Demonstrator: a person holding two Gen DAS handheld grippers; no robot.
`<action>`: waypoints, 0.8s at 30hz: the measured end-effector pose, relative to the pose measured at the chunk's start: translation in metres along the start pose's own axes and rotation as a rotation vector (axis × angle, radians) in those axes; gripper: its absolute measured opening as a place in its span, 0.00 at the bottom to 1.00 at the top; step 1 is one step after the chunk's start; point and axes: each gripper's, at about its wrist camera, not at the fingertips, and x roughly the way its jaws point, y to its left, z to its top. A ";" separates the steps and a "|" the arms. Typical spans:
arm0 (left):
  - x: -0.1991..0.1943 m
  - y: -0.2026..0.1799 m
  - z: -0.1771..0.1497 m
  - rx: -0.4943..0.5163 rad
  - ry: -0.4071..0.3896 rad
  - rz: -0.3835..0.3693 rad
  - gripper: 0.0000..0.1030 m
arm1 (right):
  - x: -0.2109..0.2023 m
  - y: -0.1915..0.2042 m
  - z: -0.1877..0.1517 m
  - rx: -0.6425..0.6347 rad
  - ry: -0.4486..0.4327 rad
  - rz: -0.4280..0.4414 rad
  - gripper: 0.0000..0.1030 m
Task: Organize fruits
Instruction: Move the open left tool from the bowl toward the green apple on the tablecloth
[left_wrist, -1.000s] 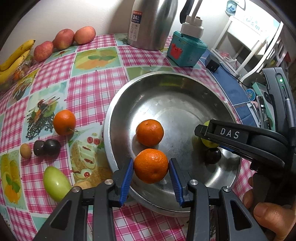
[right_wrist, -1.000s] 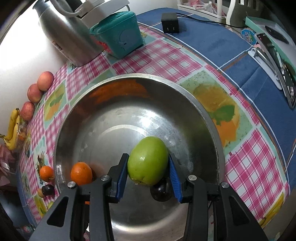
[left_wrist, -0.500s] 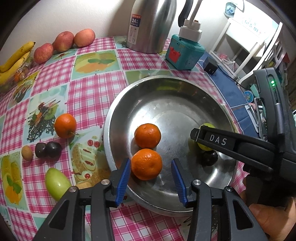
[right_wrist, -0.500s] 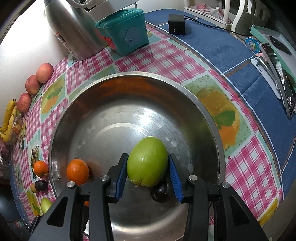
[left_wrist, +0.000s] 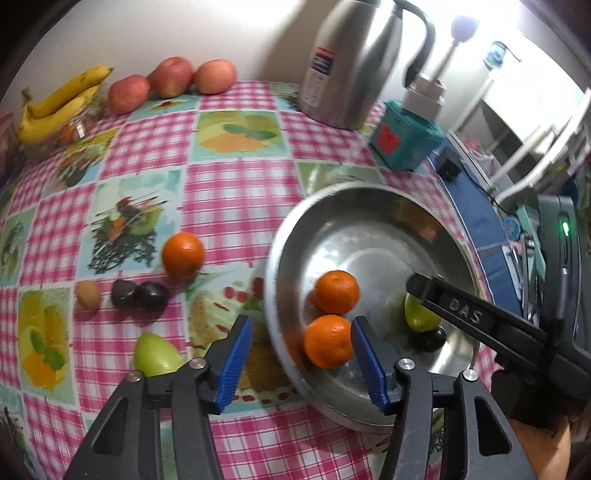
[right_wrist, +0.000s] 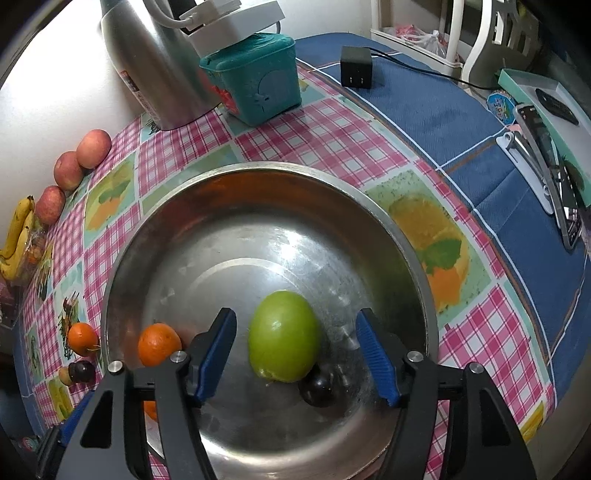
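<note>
Now both claws stand spread with nothing between their pads, where a second ago each pinched a fruit. The left claw (left_wrist: 303, 360) has let go of its orange (left_wrist: 328, 341), which rests inside the steel bowl (right_wrist: 417, 266) against the near wall, touching a second orange (left_wrist: 337, 291) just behind it. The claw has also swung toward the counter's left side, so its left finger hangs over the tablecloth and its right finger over the bowl. The right claw (right_wrist: 297, 356) has released the green fruit (right_wrist: 283, 336), which sits on the bowl floor leaning on a dark plum (right_wrist: 318, 384).

That makes four fruits delivered to the bowl. Loose ones remain on the checked counter (left_wrist: 229, 192) to the left of the bowl: a third orange (left_wrist: 183, 254), two dark plums (left_wrist: 140, 293) touching each other, a small tan fruit (left_wrist: 88, 294) beside them, and another green fruit (left_wrist: 157, 356) nearest the front edge, just beside the left claw's finger. Apples (left_wrist: 171, 75) and bananas (left_wrist: 61, 101) lie along the far-left edge. Judging by its new heading, the left claw is lined up for the near green fruit or the plums next.
</note>
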 end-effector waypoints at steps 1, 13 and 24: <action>-0.001 0.003 0.001 -0.018 0.000 0.001 0.60 | -0.001 0.001 0.000 -0.002 -0.003 0.000 0.67; -0.003 0.056 -0.001 -0.237 0.030 0.137 0.65 | -0.013 0.015 -0.001 -0.068 -0.035 -0.008 0.67; -0.014 0.087 -0.006 -0.377 0.011 0.180 0.76 | -0.024 0.041 -0.006 -0.183 -0.067 -0.001 0.67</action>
